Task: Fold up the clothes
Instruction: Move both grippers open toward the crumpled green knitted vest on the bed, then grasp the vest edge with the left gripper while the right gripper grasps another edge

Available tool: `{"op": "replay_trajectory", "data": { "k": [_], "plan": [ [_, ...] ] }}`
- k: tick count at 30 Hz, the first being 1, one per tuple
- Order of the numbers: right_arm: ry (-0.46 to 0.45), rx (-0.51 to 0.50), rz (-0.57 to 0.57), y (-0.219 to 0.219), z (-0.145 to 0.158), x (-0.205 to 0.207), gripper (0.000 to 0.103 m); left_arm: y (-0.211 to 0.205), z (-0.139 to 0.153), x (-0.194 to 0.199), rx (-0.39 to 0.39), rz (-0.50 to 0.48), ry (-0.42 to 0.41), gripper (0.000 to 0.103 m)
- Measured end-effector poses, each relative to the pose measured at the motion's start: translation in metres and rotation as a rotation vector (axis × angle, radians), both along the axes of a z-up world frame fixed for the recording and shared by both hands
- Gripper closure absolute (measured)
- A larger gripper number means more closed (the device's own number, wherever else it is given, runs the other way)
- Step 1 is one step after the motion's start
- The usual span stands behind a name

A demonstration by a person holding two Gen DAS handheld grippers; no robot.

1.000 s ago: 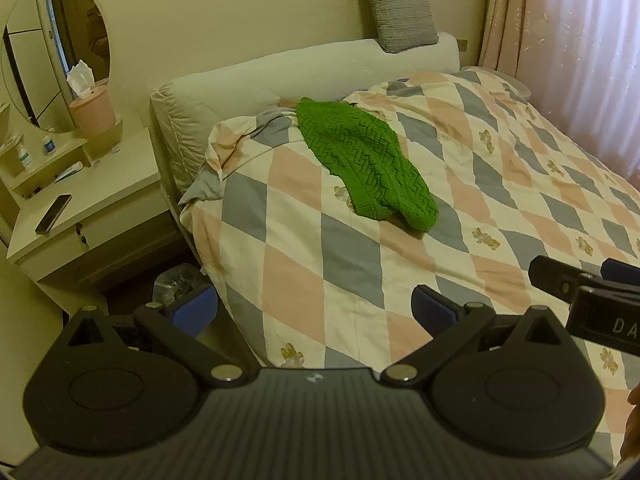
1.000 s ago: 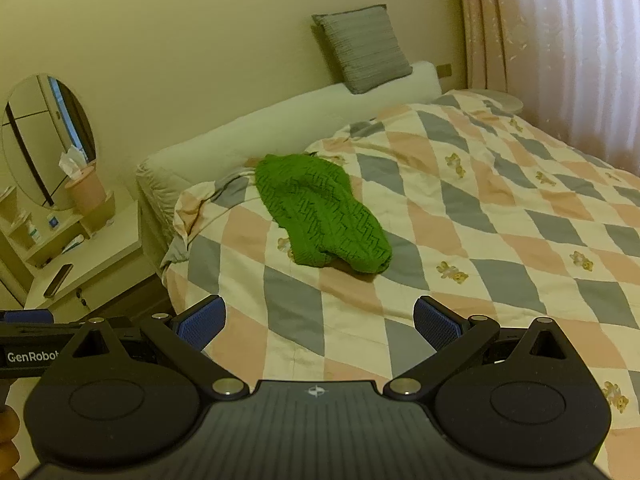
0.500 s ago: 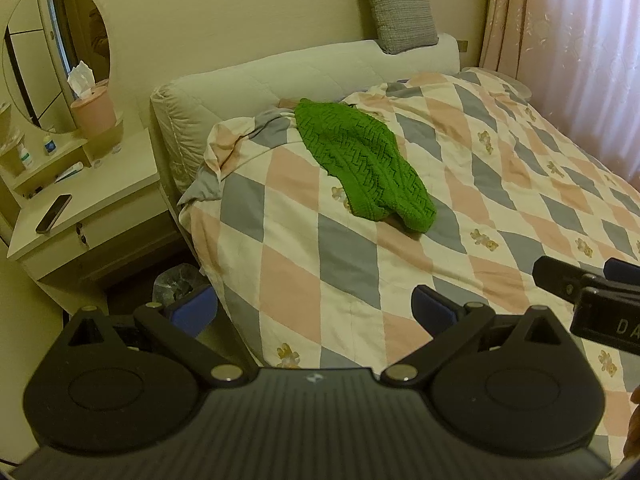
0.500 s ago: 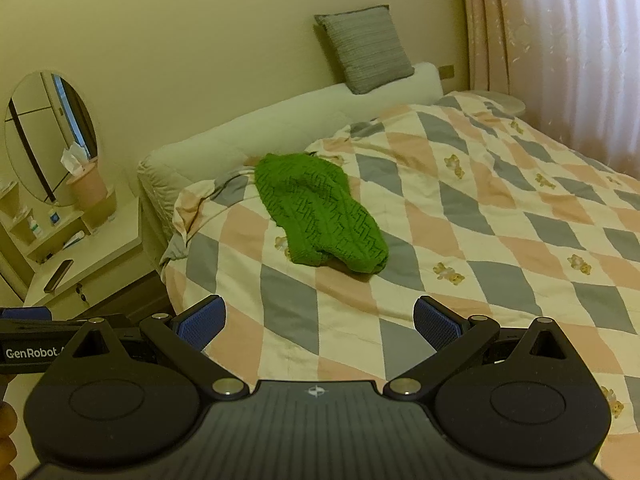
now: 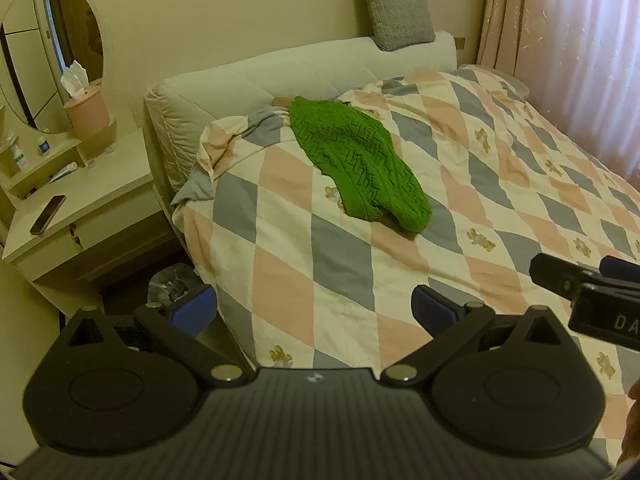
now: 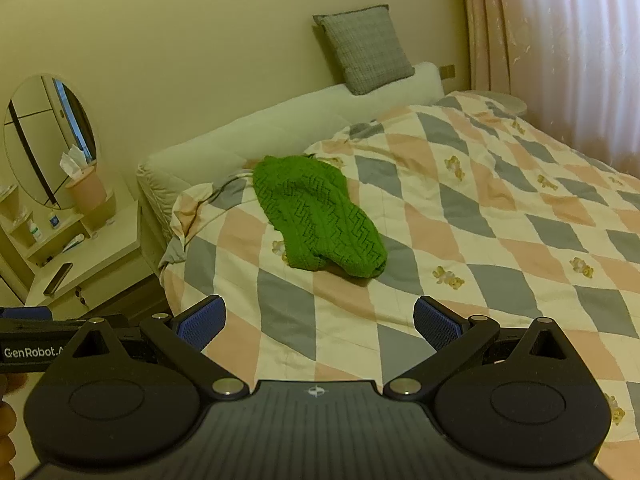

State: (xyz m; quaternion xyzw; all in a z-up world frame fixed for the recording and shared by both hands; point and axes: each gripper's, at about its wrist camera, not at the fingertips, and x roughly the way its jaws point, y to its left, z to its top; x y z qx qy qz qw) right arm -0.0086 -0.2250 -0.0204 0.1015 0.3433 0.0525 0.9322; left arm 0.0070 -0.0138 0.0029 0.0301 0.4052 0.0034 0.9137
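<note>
— Both cameras have drifted a touch since a second ago: the crumpled green zigzag-knit sweater (image 5: 360,168) sits a little lower and left in the left wrist view, and slightly farther off in the right one. Nothing on the bed has shifted.

— So where is the garment?

— On the near-left part of the bed, lying on the diamond-patterned quilt in pink, grey and cream (image 5: 500,184), just short of the padded cream headboard (image 5: 240,88). It is bunched, with its near end rolled under, not spread flat.

— And the tools?

— The left gripper (image 5: 314,308) has its blue-padded fingers (image 5: 192,312) spread wide with nothing between them. The right gripper (image 6: 318,322) is the same: released, empty. Both hang over the near edge of the bed, well apart from the sweater. Each peeks into the other's view at the side.

— Why held like that?

— My guess is readiness: wide fingers, side by side, suit taking a garment at two points to shake it out. Folding has not begun.

— How would the knit handle?

— Openwork and soft, so likely stretchy and limp; it should drape rather than hold a crease. The quilt looks puffy and could get pinched along with it.

— Anything else about?

— A grey woven square cushion (image 6: 362,48) leans on the wall above the headboard. At far left, a cream dresser tabletop (image 5: 88,192) carries a dark phone (image 5: 48,214), beneath an oval mirror (image 5: 52,52) and a pink tissue holder (image 5: 86,110). Pink curtains (image 6: 560,60) hang at right.
</note>
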Motion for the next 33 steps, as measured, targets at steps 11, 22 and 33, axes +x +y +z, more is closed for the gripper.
{"op": "replay_trajectory", "data": {
  "k": [11,22,33],
  "plan": [
    [0.062,0.011,0.019,-0.010,-0.031,0.032,0.000,0.001,-0.042,0.030,0.015,-0.009,0.057,0.001],
    [0.118,0.084,-0.095,-0.049,-0.122,0.096,0.000,-0.019,-0.150,0.135,0.139,-0.183,0.244,0.003],
    [0.248,-0.095,-0.097,-0.055,-0.207,0.212,0.007,-0.079,-0.234,0.248,0.504,-0.610,-0.063,0.014]
  ]
}}
